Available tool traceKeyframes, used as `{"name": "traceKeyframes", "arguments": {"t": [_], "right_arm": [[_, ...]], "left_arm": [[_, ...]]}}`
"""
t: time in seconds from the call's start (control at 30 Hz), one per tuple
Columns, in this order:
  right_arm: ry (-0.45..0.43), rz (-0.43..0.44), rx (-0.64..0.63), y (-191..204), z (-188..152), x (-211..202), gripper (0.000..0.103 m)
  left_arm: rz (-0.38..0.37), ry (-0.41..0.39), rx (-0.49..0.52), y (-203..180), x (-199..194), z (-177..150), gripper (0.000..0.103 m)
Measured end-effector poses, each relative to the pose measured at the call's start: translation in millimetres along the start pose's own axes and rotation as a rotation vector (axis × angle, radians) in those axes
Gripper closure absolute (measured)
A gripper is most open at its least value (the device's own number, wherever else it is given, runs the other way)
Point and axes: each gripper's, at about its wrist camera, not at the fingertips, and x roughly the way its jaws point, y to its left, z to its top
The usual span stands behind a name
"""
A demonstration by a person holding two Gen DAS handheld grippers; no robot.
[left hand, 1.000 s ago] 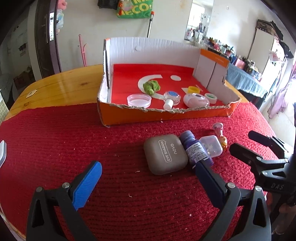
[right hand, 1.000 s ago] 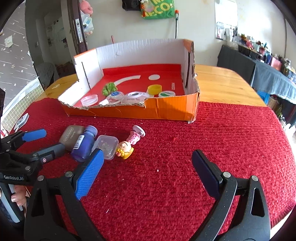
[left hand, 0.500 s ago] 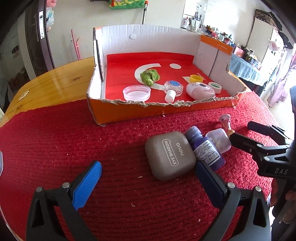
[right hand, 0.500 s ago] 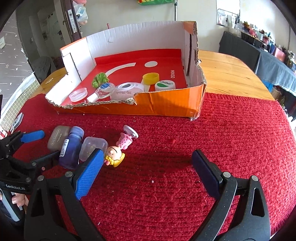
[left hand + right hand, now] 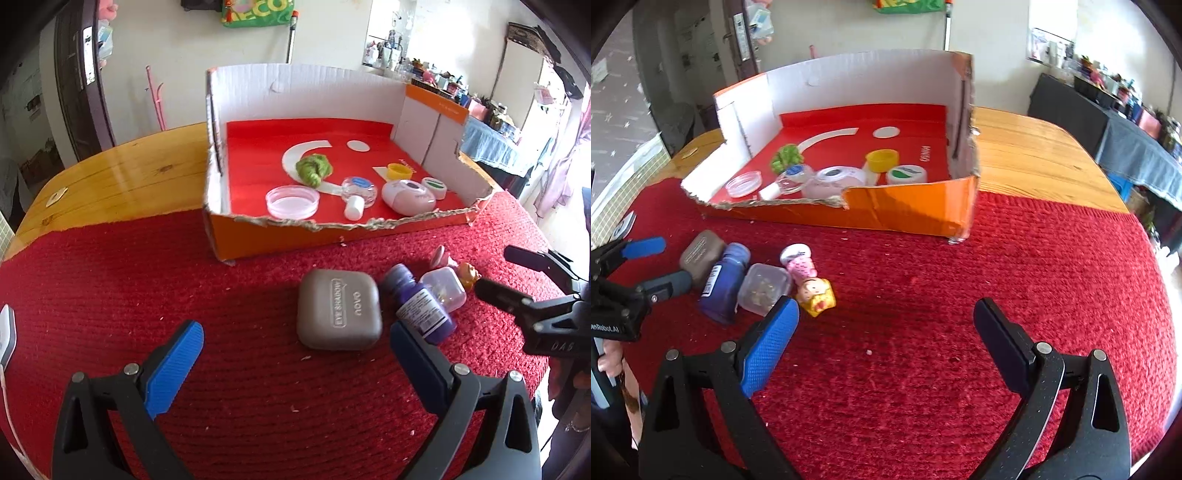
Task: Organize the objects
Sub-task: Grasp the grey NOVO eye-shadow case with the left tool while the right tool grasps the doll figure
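Looks like the next pickup is the grey rounded-square eyeshadow case [image 5: 339, 309], lying flat on the red woven mat near the tabletop's front edge, just in front of the orange cardboard box [image 5: 332, 236]. Left tongs [image 5: 291, 354] are spread wide and empty, right tongs [image 5: 884, 332] too. I'd bring the left pair in low and square across the case, since the purple paint bottle [image 5: 419, 304] is touching its right side and could roll if bumped. The case is matte with smooth rounded corners, lid shut, lettering on top, so grip it mid-body. Beyond the bottle sit a small clear plastic tub [image 5: 762, 288] and a little doll figure [image 5: 812, 286].
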Motion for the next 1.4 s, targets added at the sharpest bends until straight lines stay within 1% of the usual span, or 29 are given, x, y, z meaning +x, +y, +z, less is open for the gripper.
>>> {"name": "traceKeyframes", "arguments": {"t": [0.1,0.23,0.3,0.4,0.43,0.47,0.53,0.6,0.67,0.7,0.77,0.83,0.93,1.0,1.03,1.1,1.13,1.33,1.4], "right_arm": [[0.005,0.007,-0.044,9,1,4,0.006],[0.013,-0.026,-0.100,16,2,10,0.006],[0.019,-0.025,-0.114,17,3,11,0.006],[0.020,-0.015,-0.135,19,5,13,0.007],[0.020,-0.015,-0.147,20,6,14,0.009],[0.021,-0.014,-0.156,21,6,15,0.014],[0.031,0.002,-0.167,23,8,18,0.018],[0.035,0.012,-0.174,25,9,21,0.022],[0.034,0.035,-0.172,26,11,22,0.032],[0.033,0.041,-0.171,26,11,22,0.034],[0.031,0.051,-0.175,29,13,22,0.043],[0.029,0.059,-0.180,31,15,23,0.048],[0.032,0.068,-0.192,34,15,24,0.055],[0.033,0.085,-0.193,34,16,24,0.063],[0.030,0.092,-0.198,36,15,23,0.073],[0.028,0.097,-0.217,40,14,23,0.080],[0.026,0.106,-0.225,41,14,22,0.082],[0.015,0.166,-0.186,38,13,11,0.082],[-0.003,0.160,-0.190,39,13,4,0.082]], "left_arm": [[0.007,0.002,0.031,-6,3,1,0.001],[0.006,0.011,0.054,-9,7,3,0.007],[0.002,0.011,0.058,-9,9,4,0.008],[-0.010,0.013,0.061,-10,12,7,0.014],[-0.015,0.015,0.062,-10,13,7,0.017],[-0.020,0.019,0.062,-10,14,8,0.020],[-0.030,0.027,0.064,-10,17,9,0.025],[-0.035,0.026,0.069,-12,18,9,0.026],[-0.036,0.024,0.078,-13,19,9,0.030],[-0.040,0.024,0.082,-15,19,9,0.031],[-0.047,0.021,0.093,-18,20,9,0.038],[-0.045,0.017,0.104,-20,20,9,0.041],[-0.063,0.010,0.113,-22,19,8,0.049],[-0.058,0.005,0.115,-23,19,8,0.049],[-0.057,0.002,0.116,-23,19,7,0.049],[-0.062,-0.001,0.109,-22,18,7,0.050],[-0.066,-0.001,0.104,-21,17,7,0.050],[-0.081,-0.029,0.090,-18,2,7,0.050],[-0.080,-0.045,0.090,-17,-4,8,0.050]]}}
